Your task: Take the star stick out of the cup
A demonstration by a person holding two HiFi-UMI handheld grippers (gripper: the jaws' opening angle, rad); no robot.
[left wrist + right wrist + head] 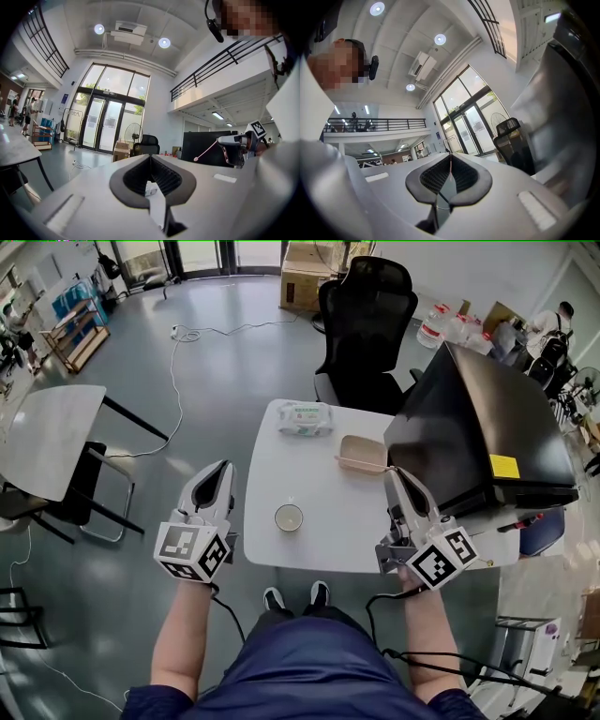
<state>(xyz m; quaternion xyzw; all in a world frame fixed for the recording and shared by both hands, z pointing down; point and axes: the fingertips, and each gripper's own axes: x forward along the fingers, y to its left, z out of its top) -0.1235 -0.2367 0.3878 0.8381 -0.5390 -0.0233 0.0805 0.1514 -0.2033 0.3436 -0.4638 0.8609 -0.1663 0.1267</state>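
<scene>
A small pale cup (pixel 289 517) stands near the front edge of the white table (pixel 272 465); I see nothing sticking out of it. My right gripper (pixel 396 476) is raised at the table's right side, shut on a thin pink stick (pixel 206 150). The stick juts out from the right gripper (pixel 221 140) and ends in a small knob. In the right gripper view the stick (pixel 450 165) is a thin pink line pinched between the closed jaws of the right gripper (pixel 450 157). My left gripper (pixel 223 476) hovers at the table's left edge. It (pixel 151 159) is shut and holds nothing.
A pack of wet wipes (pixel 304 418) lies at the table's far side, and a beige tray (pixel 363 454) sits toward the right. A large black case (pixel 487 423) fills the right end. A black office chair (pixel 366 324) stands behind the table.
</scene>
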